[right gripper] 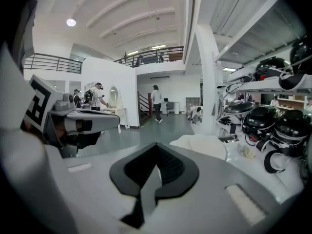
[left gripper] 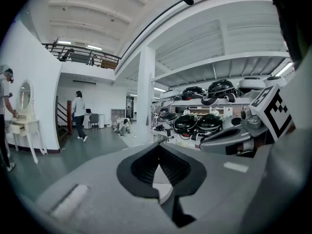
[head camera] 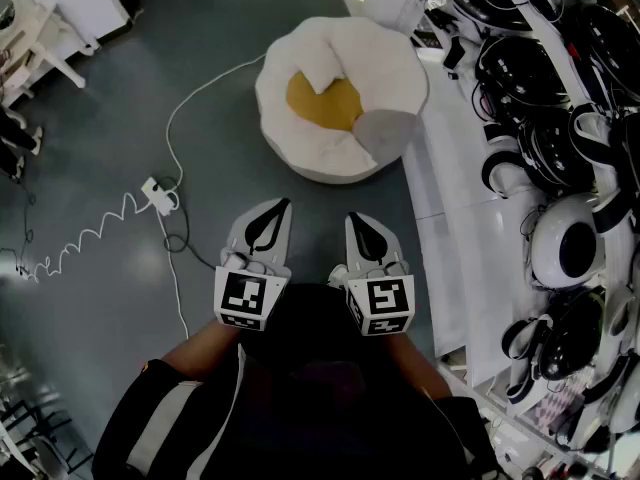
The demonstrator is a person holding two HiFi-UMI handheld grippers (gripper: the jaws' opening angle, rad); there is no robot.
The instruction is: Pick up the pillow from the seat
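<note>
At twelve o'clock, well beyond the left tool [head camera: 280, 206] and right tool [head camera: 357, 220], both pressed together and empty, the yellow pillow [head camera: 325, 100] sits in the seat [head camera: 300, 156]; the approach looks barely begun, so reaching forward and spreading comes next.

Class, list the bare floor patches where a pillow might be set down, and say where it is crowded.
Bare floor: between seat and left tool, and between seat and white table. Crowded: cable at left, helmet shelves at right.
</note>
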